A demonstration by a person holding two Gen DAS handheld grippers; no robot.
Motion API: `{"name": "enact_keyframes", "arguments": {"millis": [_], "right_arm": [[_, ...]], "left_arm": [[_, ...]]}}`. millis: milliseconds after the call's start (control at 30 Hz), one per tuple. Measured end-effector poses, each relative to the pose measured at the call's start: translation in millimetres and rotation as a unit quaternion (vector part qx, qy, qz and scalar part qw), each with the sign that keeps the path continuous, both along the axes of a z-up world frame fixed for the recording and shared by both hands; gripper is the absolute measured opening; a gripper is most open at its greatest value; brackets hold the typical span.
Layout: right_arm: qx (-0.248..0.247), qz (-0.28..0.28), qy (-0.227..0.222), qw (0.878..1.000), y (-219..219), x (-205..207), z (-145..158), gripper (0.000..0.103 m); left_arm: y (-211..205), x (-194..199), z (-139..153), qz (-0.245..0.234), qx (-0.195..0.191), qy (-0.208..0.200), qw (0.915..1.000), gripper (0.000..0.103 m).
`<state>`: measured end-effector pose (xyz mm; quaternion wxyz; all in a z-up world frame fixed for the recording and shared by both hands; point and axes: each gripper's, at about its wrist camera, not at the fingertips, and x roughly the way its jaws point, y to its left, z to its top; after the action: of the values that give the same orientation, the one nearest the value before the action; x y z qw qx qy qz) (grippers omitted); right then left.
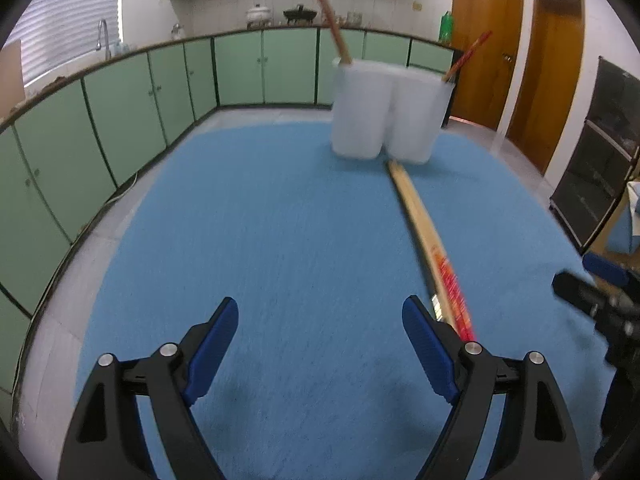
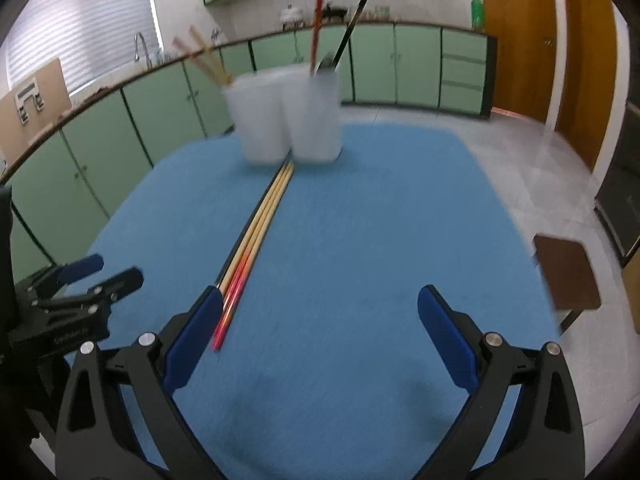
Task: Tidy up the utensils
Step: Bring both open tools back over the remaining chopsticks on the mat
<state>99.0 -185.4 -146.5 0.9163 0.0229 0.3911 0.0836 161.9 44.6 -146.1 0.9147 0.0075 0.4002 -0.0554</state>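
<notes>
Both grippers released, nothing between the pads: left gripper, right gripper. Loose chopsticks lie bundled on the blue tabletop, tips near the white holder cups. Risk: a grasp on the bundle may scatter sticks or pinch only one; a low approach could snag the cloth.

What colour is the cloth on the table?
Blue; the cloth shows best in the right wrist view.

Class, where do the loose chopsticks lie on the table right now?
The loose chopsticks lie together on the blue mat, running from the white holder toward the cameras, between the two open grippers.
</notes>
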Motion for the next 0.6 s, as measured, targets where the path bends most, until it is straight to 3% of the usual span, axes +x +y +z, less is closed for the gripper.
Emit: {"name": "enact_keyframes", "arguments": {"millis": [300, 433, 600], "right_arm": [[-0.023, 0.033, 0.033, 0.999, 39.4, -5.0, -22.0, 0.094], [-0.03, 0.035, 0.047, 0.998, 49.4, -3.0, -28.6, 0.079], [-0.031, 0.027, 0.056, 0.998, 50.6, 1.9, -32.5, 0.075]], "left_arm": [[14.7, -2.4, -13.5, 0.013, 0.015, 0.02, 0.9996, 0.086], [18.1, -1.8, -15.1, 0.016, 0.009, 0.023, 0.9996, 0.086], [20.6, -4.5, -15.9, 0.017, 0.003, 0.023, 0.9996, 0.086]]}}
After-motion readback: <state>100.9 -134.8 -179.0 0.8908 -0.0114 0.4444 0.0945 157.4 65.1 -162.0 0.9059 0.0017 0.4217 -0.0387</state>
